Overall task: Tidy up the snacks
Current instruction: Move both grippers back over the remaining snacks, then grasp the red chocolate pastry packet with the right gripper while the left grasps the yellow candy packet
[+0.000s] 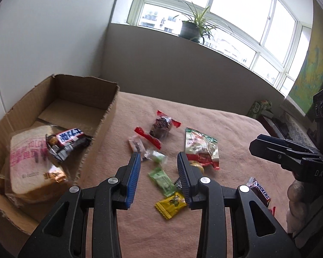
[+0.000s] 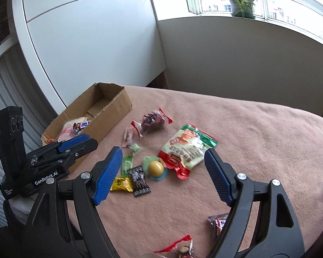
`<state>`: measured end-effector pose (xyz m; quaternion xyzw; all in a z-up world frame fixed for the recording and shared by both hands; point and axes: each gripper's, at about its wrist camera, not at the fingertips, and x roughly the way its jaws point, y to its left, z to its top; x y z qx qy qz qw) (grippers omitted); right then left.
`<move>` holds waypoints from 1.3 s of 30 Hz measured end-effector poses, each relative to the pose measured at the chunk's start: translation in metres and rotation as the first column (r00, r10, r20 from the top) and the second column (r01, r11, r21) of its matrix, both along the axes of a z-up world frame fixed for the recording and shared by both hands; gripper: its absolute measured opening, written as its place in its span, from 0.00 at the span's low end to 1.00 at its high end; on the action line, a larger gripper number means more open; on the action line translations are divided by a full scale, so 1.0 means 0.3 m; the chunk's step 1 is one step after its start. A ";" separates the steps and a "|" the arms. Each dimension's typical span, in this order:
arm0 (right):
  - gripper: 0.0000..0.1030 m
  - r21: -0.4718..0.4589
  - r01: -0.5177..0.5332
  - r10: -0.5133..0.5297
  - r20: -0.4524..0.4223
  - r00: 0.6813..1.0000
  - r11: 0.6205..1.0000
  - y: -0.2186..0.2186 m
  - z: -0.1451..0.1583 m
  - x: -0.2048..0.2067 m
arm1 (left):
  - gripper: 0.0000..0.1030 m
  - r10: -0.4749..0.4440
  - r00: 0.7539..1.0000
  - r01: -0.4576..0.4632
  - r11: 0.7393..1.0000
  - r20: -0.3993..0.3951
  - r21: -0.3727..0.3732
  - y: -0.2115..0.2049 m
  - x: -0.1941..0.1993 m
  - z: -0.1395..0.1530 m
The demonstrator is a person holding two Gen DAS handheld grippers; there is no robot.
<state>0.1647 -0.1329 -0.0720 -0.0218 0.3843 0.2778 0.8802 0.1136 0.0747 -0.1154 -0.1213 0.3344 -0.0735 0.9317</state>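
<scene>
A cardboard box [image 1: 105,116] at the left holds a bagged bread slice [image 1: 30,161] and a Snickers bar [image 1: 69,138]; it also shows in the right wrist view [image 2: 116,109]. Loose snacks lie on the pink blanket [image 1: 215,118]: a red-green pouch [image 1: 201,148], a dark wrapped sweet [image 1: 161,125], a green candy [image 1: 161,180], a yellow candy [image 1: 171,205] and another Snickers bar [image 1: 260,191]. My left gripper [image 1: 159,161] is open and empty above the green candy. My right gripper [image 2: 161,157] is open and empty above a yellow ball sweet [image 2: 155,167] and the pouch [image 2: 187,148].
A white cabinet [image 2: 92,49] stands behind the box. A potted plant [image 1: 191,29] sits on the windowsill beyond the grey wall. Green boxes [image 1: 258,107] and clutter lie past the blanket's right edge. More wrapped snacks [image 2: 217,223] lie near the blanket's front.
</scene>
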 end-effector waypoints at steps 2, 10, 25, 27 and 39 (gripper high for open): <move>0.79 -0.005 0.016 -0.016 -0.025 1.000 1.000 -0.044 -0.035 -0.008 | 0.33 -0.041 0.999 0.041 0.999 -0.023 0.018 -0.035 -0.002 -0.026; 0.79 -0.021 0.039 -0.041 -0.086 0.995 0.999 -0.151 -0.124 -0.068 | 0.33 -0.100 0.989 0.105 0.993 -0.105 0.048 -0.080 -0.015 -0.115; 0.65 -0.003 -0.079 0.077 -0.168 0.983 0.997 -0.192 -0.176 -0.212 | 0.33 -0.142 0.982 0.151 0.986 -0.126 0.070 -0.070 -0.016 -0.136; 0.62 -0.015 -0.097 0.092 -0.180 0.979 0.995 -0.181 -0.187 -0.211 | 0.33 -0.151 0.980 0.162 0.984 -0.128 0.076 -0.078 -0.014 -0.138; 0.62 -0.108 -0.159 0.136 -0.191 0.972 0.981 -0.126 -0.240 -0.207 | 0.33 -0.202 0.965 0.220 0.971 -0.166 0.097 -0.108 -0.004 -0.157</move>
